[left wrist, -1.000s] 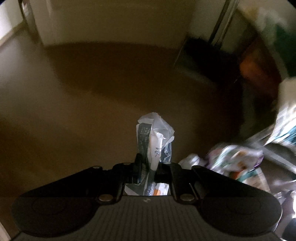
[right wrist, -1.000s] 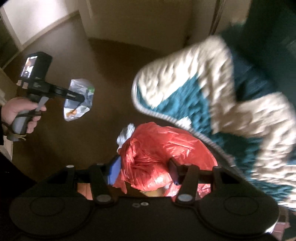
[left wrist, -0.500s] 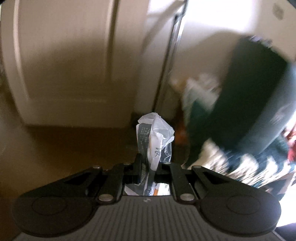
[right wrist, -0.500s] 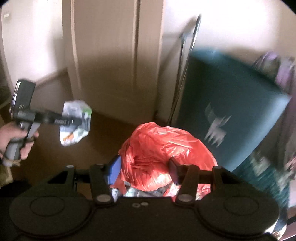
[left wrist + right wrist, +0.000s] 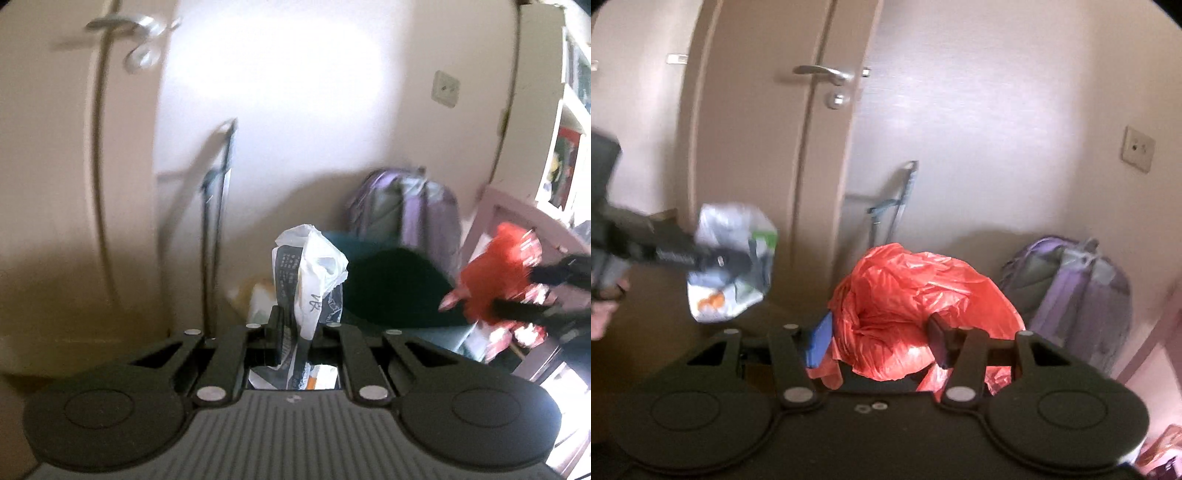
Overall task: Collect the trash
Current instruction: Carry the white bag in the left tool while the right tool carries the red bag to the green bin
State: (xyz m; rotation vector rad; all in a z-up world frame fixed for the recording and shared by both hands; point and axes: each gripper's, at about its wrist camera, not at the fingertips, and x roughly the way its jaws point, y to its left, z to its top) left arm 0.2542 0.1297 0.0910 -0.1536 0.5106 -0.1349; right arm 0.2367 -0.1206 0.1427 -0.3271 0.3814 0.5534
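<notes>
Status on trash collection: pickup looks done for two items, drop-off not started.

Left tongs (image 5: 295, 328) are clenched on a crumpled white printed wrapper (image 5: 308, 280); it sticks up between the pads and a flap hangs below them. The right wrist view confirms it: the same wrapper (image 5: 733, 262) sits pinched at the tip of the left tongs (image 5: 713, 258), in the air in front of the door (image 5: 757, 122), touching nothing else.

Right tongs (image 5: 881, 339) are spread fairly wide but gripping a bunched red plastic bag (image 5: 916, 302); both pads press into its sides. The left view shows the red bag (image 5: 495, 269) hanging off the right tongs (image 5: 517, 295) at the right edge, blurred.

So both hands are loaded and both pieces are clear of the floor. What's left, as I read it: get both into a bin. No bin is visible in either view, so I can't say where they go. Possibly the red bag is itself the trash bag and the wrapper goes inside, but its mouth is not visible, so that's a guess.

Background only: purple backpack (image 5: 1071, 288) against the wall, wall socket (image 5: 1138, 148), dark teal object (image 5: 399, 291) beyond the wrapper, too blurred to name. More trash may remain on the floor; it's out of frame, so can't tell.
</notes>
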